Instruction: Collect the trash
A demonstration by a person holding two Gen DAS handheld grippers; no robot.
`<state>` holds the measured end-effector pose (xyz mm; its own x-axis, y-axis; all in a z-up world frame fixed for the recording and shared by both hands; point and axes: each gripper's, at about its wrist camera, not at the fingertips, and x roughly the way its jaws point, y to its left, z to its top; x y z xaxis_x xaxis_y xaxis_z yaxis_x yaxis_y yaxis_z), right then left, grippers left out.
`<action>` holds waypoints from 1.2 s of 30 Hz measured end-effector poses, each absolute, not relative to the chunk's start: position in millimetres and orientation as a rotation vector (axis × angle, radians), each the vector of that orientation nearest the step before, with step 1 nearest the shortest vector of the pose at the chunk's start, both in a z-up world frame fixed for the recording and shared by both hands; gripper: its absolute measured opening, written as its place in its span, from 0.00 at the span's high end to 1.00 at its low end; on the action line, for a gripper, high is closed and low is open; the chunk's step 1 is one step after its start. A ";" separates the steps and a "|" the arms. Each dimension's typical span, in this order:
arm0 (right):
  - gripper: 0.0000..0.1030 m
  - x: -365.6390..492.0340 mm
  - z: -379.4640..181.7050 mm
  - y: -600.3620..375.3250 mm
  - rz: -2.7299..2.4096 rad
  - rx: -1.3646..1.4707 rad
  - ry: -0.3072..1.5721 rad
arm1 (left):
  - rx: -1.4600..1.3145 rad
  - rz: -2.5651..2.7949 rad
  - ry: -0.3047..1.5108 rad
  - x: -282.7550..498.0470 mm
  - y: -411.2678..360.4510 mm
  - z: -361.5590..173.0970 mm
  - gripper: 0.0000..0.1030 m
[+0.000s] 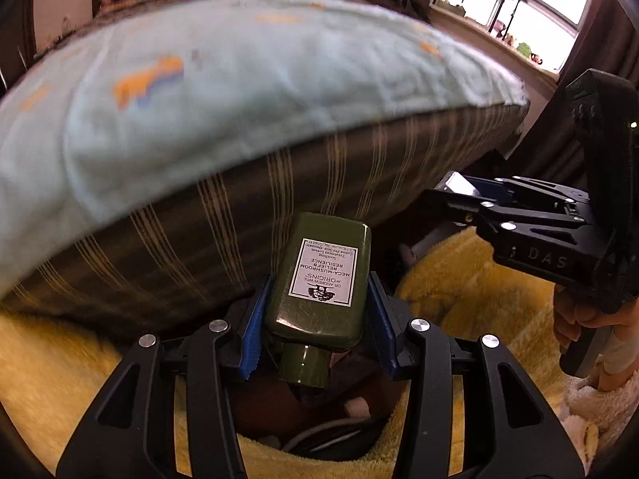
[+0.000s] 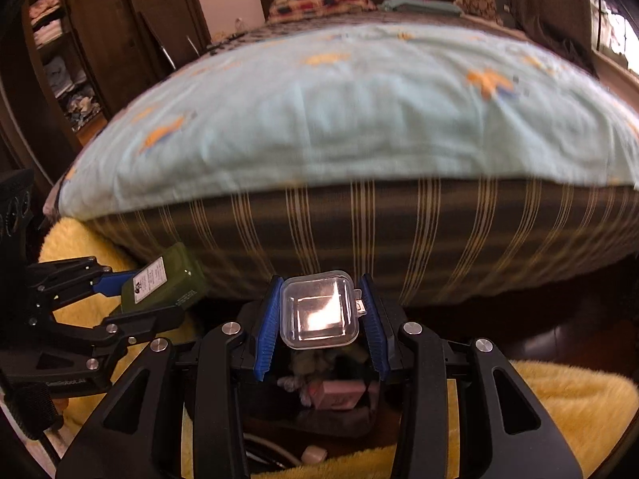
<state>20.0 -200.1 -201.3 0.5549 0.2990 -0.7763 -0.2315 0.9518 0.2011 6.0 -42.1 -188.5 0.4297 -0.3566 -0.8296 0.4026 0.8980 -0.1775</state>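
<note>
My left gripper point(image 1: 319, 311) is shut on a dark green Origins lotion bottle point(image 1: 323, 275), label up and cap toward the camera. The bottle also shows in the right wrist view point(image 2: 163, 279), held by the left gripper point(image 2: 131, 299). My right gripper point(image 2: 321, 315) is shut on a small clear plastic case point(image 2: 317, 309) with a rounded square lid. The right gripper also shows in the left wrist view point(image 1: 459, 195), off to the right. Both grippers hover over a dark bin point(image 2: 319, 407) that holds a pink box point(image 2: 339, 395) and crumpled scraps.
A bed point(image 2: 359, 119) with a light blue blanket and a striped brown cover point(image 2: 399, 239) fills the view ahead. A fluffy yellow rug point(image 1: 459, 299) lies on the floor. An open wardrobe point(image 2: 60, 60) stands at left, and a window point(image 1: 519, 8) is at right.
</note>
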 end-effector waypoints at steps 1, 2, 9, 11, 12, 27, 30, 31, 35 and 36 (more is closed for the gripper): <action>0.62 18.2 -207.7 -199.9 0.314 0.084 0.944 | 0.049 -0.468 1.039 6.7 -42.4 -196.5 0.58; 0.62 17.8 -215.5 -200.2 0.313 0.093 0.962 | 0.047 -0.461 1.057 7.9 -42.2 -204.4 0.58; 0.62 25.8 -262.0 -199.2 0.312 0.126 1.072 | 0.084 -0.454 1.144 22.1 -51.5 -255.9 0.58; 0.62 30.4 -277.2 -197.8 0.306 0.133 1.108 | 0.075 -0.458 1.173 26.0 -53.0 -267.1 0.58; 0.62 32.6 -286.2 -196.7 0.301 0.132 1.130 | 0.071 -0.460 1.185 27.4 -53.3 -271.3 0.58; 0.51 37.8 -305.3 -200.4 0.290 0.149 1.177 | 0.040 -0.472 1.262 31.4 -50.9 -292.9 0.49; 0.43 46.8 -298.8 -204.2 0.282 0.156 1.167 | 0.053 -0.462 1.240 30.8 -51.0 -286.4 0.37; 0.41 48.1 -296.8 -205.4 0.276 0.158 1.161 | 0.056 -0.456 1.236 31.1 -51.5 -284.8 0.35; 0.35 48.2 -281.8 -211.5 0.247 0.159 1.131 | 0.098 -0.424 1.194 28.0 -48.2 -271.6 0.24; 0.28 47.7 -275.6 -213.7 0.239 0.155 1.115 | 0.107 -0.420 1.183 27.6 -47.4 -267.8 0.22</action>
<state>47.7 -213.7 -275.6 0.4188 0.2667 -0.8680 -0.1123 0.9638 0.2419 27.6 -47.4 -267.8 0.3111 -0.2618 -0.9136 0.3727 0.9179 -0.1361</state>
